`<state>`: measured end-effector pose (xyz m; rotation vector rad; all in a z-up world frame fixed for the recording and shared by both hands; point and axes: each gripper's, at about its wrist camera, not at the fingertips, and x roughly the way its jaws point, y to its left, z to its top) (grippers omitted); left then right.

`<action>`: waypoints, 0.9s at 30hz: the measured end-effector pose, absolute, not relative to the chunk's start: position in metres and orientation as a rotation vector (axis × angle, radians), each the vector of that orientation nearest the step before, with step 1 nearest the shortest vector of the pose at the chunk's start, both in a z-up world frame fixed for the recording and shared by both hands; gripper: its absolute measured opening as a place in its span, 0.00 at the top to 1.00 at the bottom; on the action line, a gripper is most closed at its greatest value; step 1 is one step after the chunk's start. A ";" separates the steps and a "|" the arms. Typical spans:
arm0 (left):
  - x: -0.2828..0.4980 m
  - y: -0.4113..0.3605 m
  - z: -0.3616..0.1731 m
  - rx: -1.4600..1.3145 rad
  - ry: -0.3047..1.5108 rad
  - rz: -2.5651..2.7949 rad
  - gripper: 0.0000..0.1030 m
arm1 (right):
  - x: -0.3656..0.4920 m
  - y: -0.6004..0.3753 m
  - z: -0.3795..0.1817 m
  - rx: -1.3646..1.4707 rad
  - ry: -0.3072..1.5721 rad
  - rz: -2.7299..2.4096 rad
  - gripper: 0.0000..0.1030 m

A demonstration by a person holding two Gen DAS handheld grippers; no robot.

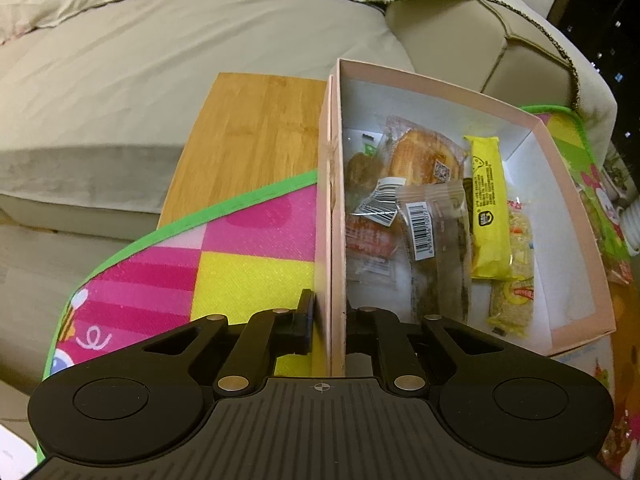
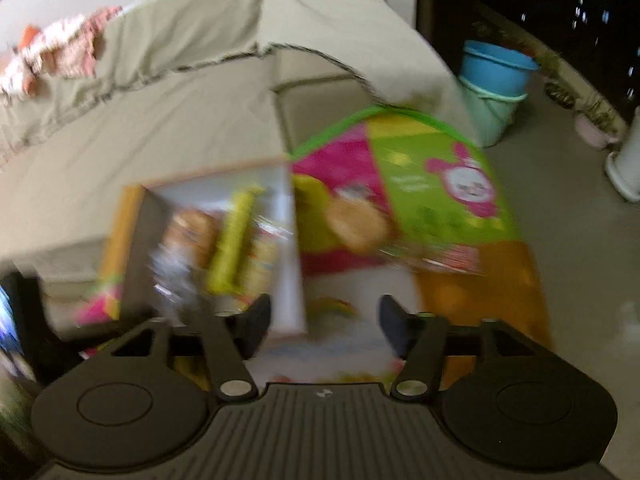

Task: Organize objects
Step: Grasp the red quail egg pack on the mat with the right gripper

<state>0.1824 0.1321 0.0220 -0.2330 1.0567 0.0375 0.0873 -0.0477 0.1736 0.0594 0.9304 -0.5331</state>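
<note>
A pink cardboard box [image 1: 560, 216] stands on a colourful play mat [image 1: 248, 264]. It holds several wrapped snacks: a round bun [image 1: 420, 156], a yellow bar [image 1: 490, 208], a clear pack with a barcode [image 1: 436, 248]. My left gripper [image 1: 330, 316] is shut on the box's left wall, one finger outside, one inside. In the blurred right wrist view the box [image 2: 294, 240] sits at left. A round brown snack [image 2: 356, 224] lies on the mat just right of it. My right gripper [image 2: 324, 320] is open and empty above the mat, near the box's right wall.
A beige sofa [image 1: 160, 80] runs behind the mat. A bamboo board [image 1: 248, 132] lies left of the box. Blue and green buckets [image 2: 496, 80] stand at the far right on the grey floor, with plant pots beside them.
</note>
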 end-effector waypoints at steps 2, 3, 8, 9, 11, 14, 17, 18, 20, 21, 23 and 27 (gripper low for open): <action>0.182 0.130 0.022 -0.223 1.056 0.047 0.88 | 0.068 -0.057 0.161 0.011 0.979 -0.529 0.23; 0.183 0.128 0.023 -0.218 1.056 0.054 0.88 | 0.058 -0.062 0.153 -0.012 1.016 -0.526 0.23; 0.183 0.121 0.023 -0.192 1.058 0.095 0.88 | 0.023 -0.075 0.106 -0.129 1.208 -0.475 0.22; 0.183 0.119 0.023 -0.188 1.056 0.107 0.88 | 0.018 -0.076 0.097 -0.151 1.233 -0.457 0.22; 0.182 0.117 0.023 -0.181 1.052 0.122 0.89 | 0.011 -0.079 0.085 -0.186 1.258 -0.423 0.18; 0.179 0.114 0.024 -0.172 1.042 0.129 0.89 | 0.007 -0.084 0.072 -0.240 1.268 -0.387 0.14; 0.179 0.113 0.024 -0.164 1.039 0.148 0.90 | 0.011 -0.096 0.061 -0.230 1.298 -0.342 0.14; 0.179 0.112 0.024 -0.166 1.037 0.158 0.90 | 0.012 -0.098 0.058 -0.221 1.310 -0.318 0.14; 0.178 0.112 0.024 -0.179 1.032 0.174 0.90 | 0.013 -0.100 0.052 -0.208 1.322 -0.280 0.14; 0.178 0.111 0.024 -0.188 1.030 0.179 0.90 | 0.013 -0.101 0.052 -0.213 1.317 -0.271 0.14; 0.178 0.110 0.024 -0.197 1.030 0.180 0.90 | 0.014 -0.104 0.053 -0.208 1.313 -0.252 0.15; 0.179 0.108 0.024 -0.191 1.036 0.180 0.90 | 0.017 -0.108 0.058 -0.148 1.321 -0.251 0.29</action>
